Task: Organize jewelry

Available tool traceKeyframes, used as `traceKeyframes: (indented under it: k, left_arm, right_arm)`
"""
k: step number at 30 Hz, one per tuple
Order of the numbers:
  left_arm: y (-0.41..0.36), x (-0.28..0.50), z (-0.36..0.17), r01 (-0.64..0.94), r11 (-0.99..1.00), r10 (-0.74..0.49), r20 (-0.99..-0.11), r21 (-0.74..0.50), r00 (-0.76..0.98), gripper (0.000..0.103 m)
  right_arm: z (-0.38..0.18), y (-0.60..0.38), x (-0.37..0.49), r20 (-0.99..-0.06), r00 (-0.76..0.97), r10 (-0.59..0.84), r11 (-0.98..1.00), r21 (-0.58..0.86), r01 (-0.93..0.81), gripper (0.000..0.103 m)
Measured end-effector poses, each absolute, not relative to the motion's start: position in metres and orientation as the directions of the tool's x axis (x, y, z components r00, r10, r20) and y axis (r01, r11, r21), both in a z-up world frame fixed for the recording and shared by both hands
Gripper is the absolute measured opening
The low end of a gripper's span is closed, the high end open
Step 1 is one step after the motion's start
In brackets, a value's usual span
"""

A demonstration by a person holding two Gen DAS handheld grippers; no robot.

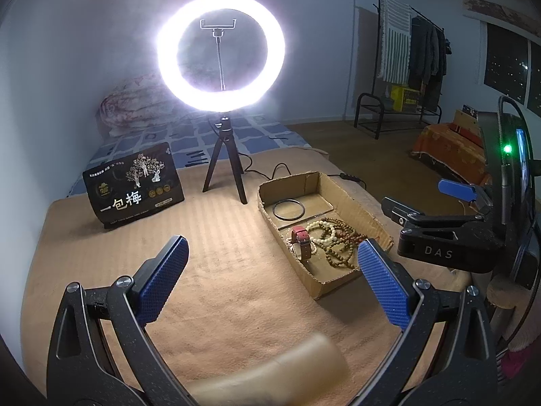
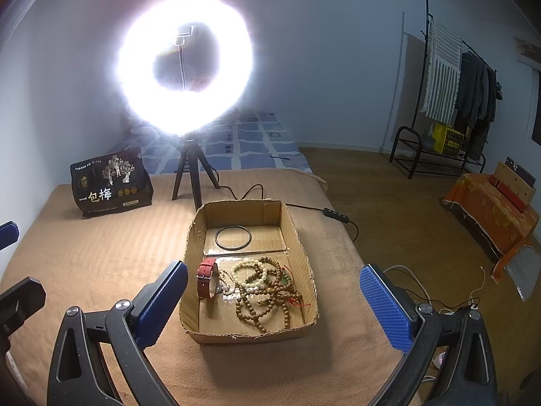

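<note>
A shallow cardboard box (image 2: 297, 233) lies on a tan blanket. In it are a black ring bangle (image 2: 233, 237) at the far end, a red-strapped watch (image 2: 207, 276) and a tangle of brown and pale bead bracelets (image 2: 267, 287). The box also shows in the left wrist view (image 1: 358, 209), with the bangle (image 1: 288, 209), watch (image 1: 301, 241) and beads (image 1: 333, 238). My right gripper (image 2: 274, 299) is open and empty, just short of the box's near end. My left gripper (image 1: 270, 272) is open and empty, left of the box.
A lit ring light on a black tripod (image 2: 191, 176) stands behind the box, its cable (image 2: 324, 211) trailing right. A black snack bag (image 2: 110, 184) leans at the back left. The blanket's right edge drops to a wooden floor (image 2: 389, 203). A clothes rack (image 2: 449, 101) stands far right.
</note>
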State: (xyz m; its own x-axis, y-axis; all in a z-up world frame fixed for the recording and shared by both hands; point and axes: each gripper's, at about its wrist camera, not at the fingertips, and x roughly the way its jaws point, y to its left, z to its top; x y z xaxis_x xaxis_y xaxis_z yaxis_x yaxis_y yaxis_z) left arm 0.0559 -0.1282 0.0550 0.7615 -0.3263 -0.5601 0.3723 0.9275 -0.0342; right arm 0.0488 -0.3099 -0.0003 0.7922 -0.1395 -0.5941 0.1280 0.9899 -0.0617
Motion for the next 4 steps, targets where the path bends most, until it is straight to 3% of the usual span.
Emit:
traceKeyframes:
  k: [4]
  left_arm:
    - [-0.1261,0.0571,0.0538,0.365,0.93,-0.317,-0.557,-0.027,0.768,0.102]
  right_arm:
    - [-0.0012,-0.3093,0.0483,-0.598,0.789,-0.14,0.99,-0.068,0.124,0.103]
